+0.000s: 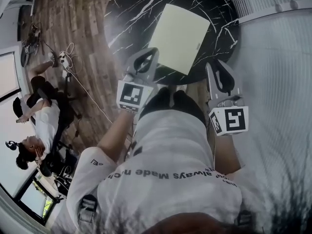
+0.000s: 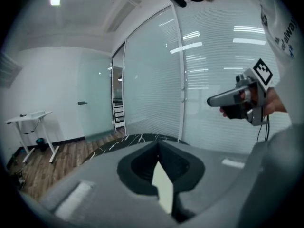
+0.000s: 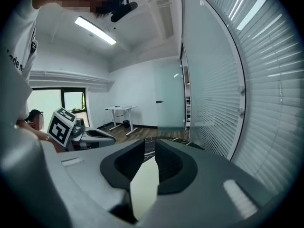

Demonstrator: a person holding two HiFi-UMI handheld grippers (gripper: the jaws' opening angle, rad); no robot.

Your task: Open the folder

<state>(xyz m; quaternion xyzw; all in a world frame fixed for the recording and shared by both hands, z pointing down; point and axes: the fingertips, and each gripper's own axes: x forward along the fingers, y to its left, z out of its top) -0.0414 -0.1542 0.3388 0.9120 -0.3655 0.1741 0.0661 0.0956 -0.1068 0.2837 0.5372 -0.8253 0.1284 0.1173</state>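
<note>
Hovering short of the closed pale-yellow rectangular folder (image 1: pixel 179 38) on the black marbled round table (image 1: pixel 126 23), the reach step seems in hand. The left gripper (image 1: pixel 154 52), at the folder's 7 o'clock, is clenched on nothing. The right gripper (image 1: pixel 211 67), at 5 o'clock, is slightly parted and empty. Next, one likely needs to nip the cover's free edge.

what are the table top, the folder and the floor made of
Table top: black marble or a marble-look laminate, glossy, with white veins.
Folder: pale, matte and flat, probably card or plastic; can't tell which.
Floor: wood or wood-look planks, brown with seams.
</note>
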